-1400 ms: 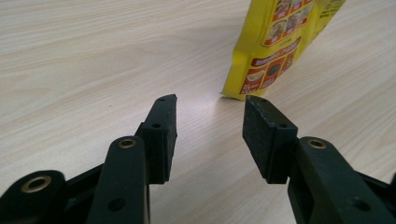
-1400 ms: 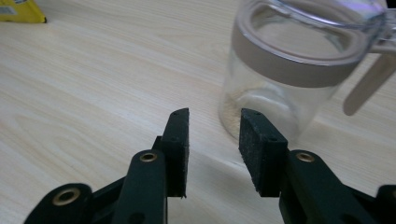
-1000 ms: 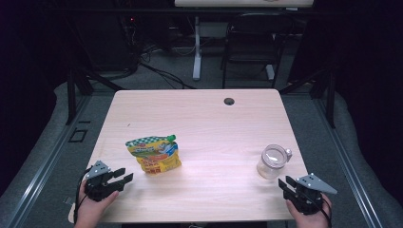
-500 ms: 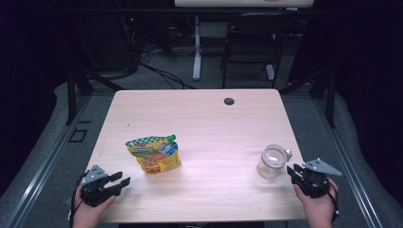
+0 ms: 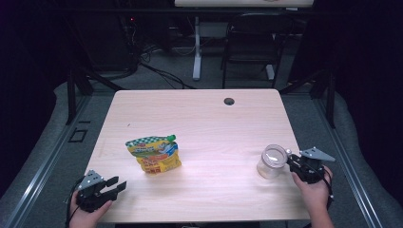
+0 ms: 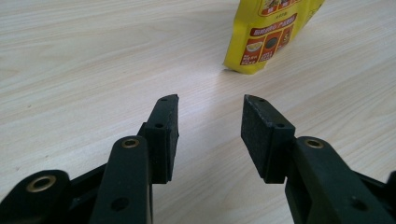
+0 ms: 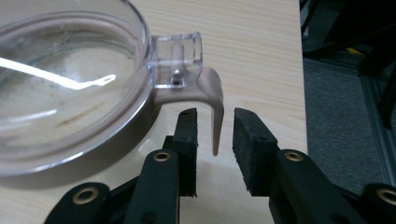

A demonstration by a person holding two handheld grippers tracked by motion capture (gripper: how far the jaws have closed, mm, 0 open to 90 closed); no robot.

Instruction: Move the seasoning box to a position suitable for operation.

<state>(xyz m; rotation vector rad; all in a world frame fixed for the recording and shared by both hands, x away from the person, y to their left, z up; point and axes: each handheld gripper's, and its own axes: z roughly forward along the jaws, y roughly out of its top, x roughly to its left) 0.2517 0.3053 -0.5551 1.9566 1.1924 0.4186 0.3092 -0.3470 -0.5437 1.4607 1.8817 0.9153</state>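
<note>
The wooden worktop (image 5: 199, 123) is stretching out pale and wide, with a small dark grommet hole (image 5: 229, 101) sitting near its far edge. Left of centre, the yellow snack pouch (image 5: 153, 154) is lying flat, green cap pointing right, untouched and well apart from everything else. Over on the right side, the clear lidded jar (image 5: 272, 161) is standing upright near the edge, and this is where the action is happening. The right tongs (image 5: 290, 163) have been sliding in across the worktop from the near edge over the last second and are now sitting right up against the jar's side. The right tongs' jaws have just been closing, and in the right gripper view the beige latch tab (image 7: 212, 105) of the jar is hanging down between the two pads (image 7: 247, 140); a sliver of gap is showing on each side, so they are not yet pinching it. That is looking like the set-up for gripping the latch. The left tongs (image 5: 118, 184) are waiting at the near-left corner, jaws standing moderately apart, holding nothing, pointing toward the pouch.
</note>
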